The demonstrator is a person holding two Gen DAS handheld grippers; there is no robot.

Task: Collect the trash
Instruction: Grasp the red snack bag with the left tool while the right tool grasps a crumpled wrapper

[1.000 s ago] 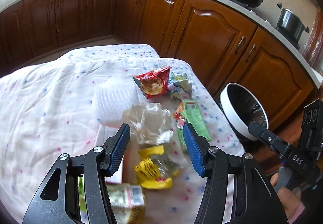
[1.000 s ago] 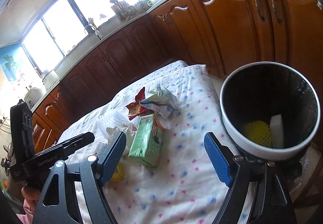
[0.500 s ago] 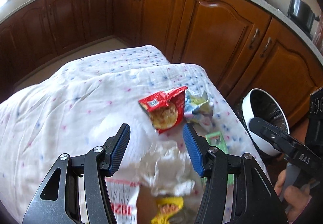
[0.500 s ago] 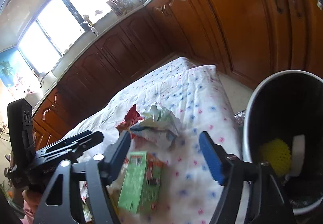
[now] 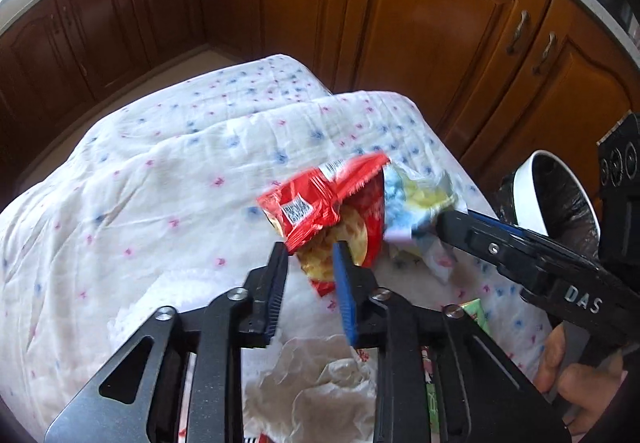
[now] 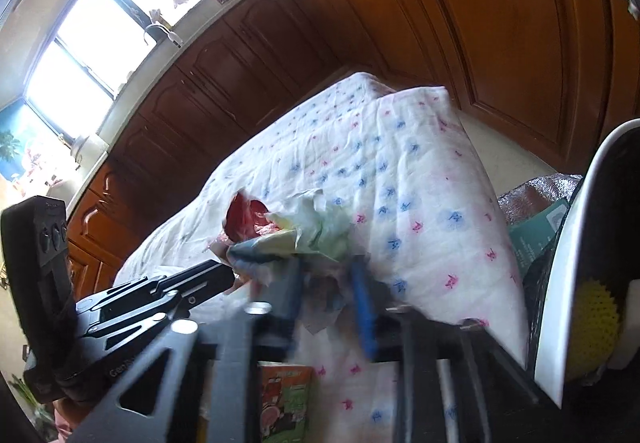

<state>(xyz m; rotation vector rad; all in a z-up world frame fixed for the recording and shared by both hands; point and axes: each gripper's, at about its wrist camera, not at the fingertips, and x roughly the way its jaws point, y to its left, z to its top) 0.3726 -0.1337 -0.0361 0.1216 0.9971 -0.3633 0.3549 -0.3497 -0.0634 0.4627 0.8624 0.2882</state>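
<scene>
**Two grippers closed on two wrappers at the far end of the cloth**

Two sets of jaws have just been closing, each with a wrapper between the pads. The left gripper (image 5: pixel 310 267) now pinches the lower edge of the red snack wrapper (image 5: pixel 320 199); a second ago it stood wide open above the crumpled clear plastic (image 5: pixel 320 383), which now lies beneath its frame. The right gripper (image 6: pixel 326 283) was spread wide over the green carton (image 6: pixel 286 399) a second ago; it now clamps the pale blue-yellow wrapper (image 6: pixel 312 231), and the carton sits under its frame.

Red wrapper: glossy, creased, barcode panel facing the left camera, printed snack picture on the lower face. Pale wrapper: crumpled, just beside the red one and touching it, both on the flowered cloth (image 5: pixel 160 183) near its far right corner.

Left view only: the right gripper's dark fingers reaching in from the right, a hand (image 5: pixel 568 363) on its grip. Right view only: the inside of the white-rimmed bin (image 6: pixel 576 263), beside the table, holding a yellow dimpled ball (image 6: pixel 596 315) and a white piece. Brown cabinets (image 5: pixel 420 23) behind.
</scene>
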